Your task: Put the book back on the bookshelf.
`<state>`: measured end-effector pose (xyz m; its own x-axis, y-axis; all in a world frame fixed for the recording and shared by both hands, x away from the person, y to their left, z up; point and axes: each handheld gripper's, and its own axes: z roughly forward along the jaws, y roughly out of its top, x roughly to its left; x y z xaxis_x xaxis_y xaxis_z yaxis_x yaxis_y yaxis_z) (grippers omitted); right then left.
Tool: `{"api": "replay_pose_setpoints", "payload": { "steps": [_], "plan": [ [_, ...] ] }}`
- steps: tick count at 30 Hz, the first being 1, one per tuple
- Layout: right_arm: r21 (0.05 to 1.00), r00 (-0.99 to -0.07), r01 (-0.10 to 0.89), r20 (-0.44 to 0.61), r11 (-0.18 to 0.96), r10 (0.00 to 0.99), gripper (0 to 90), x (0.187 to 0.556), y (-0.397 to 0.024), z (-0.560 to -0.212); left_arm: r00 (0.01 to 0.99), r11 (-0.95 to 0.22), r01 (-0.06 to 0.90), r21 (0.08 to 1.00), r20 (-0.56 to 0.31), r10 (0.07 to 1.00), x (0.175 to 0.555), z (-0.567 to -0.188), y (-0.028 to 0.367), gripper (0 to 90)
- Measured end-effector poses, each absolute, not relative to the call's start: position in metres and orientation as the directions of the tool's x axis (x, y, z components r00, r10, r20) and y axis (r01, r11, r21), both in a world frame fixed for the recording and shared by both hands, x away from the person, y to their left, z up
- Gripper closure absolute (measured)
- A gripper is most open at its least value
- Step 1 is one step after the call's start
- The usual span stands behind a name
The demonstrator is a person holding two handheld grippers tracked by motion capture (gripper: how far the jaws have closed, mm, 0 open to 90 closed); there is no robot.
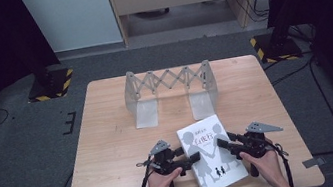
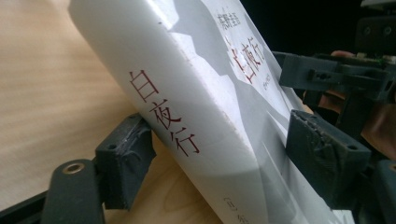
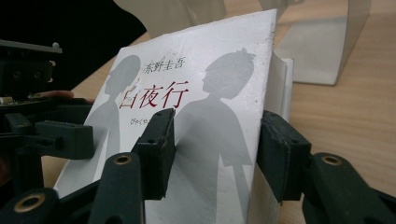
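At the table's (image 1: 112, 147) near edge, we pinch the white book (image 1: 213, 159) from both sides: left gripper (image 1: 191, 159) on its spine edge, right gripper (image 1: 224, 144) on its open edge. Uneven squeezing could let the book twist and slip out.

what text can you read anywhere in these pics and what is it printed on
"白夜行" in dark red, down the spine of the white paperback book.
"白夜行" in dark red, on the book's front cover.
"東野圭吾" in small dark characters above that cover title.
A small line under the cover title begins "びゃくや"; the rest is hidden by a jaw.
A small bracketed mark low on the spine is too blurred to read.
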<state>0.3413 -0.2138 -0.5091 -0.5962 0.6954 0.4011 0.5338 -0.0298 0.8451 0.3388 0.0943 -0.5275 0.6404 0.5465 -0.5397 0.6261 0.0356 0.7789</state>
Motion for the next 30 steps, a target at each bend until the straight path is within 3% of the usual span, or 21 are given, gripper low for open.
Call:
{"api": "replay_pose_setpoints", "payload": {
  "steps": [4,11,20,30],
  "plan": [
    [0.849,-0.631,0.525,0.436,-0.060,0.642,52.5,0.341,-0.209,-0.506,0.678,0.049,0.616,0.786,-0.561,0.475,0.335,-0.525,0.087,27.7],
    [0.857,-0.665,0.514,0.421,-0.031,0.617,51.2,0.341,-0.205,-0.502,0.668,0.089,0.619,0.781,-0.582,0.464,0.332,-0.522,0.087,34.8],
    [0.873,-0.585,0.471,0.416,-0.125,0.696,41.5,0.344,-0.238,-0.501,0.681,0.088,0.610,0.788,-0.577,0.450,0.333,-0.506,0.093,42.2],
    [0.887,-0.516,0.455,0.339,-0.084,0.786,31.7,0.350,-0.252,-0.507,0.685,0.098,0.597,0.796,-0.570,0.454,0.335,-0.486,0.104,49.6]
  ]
}}
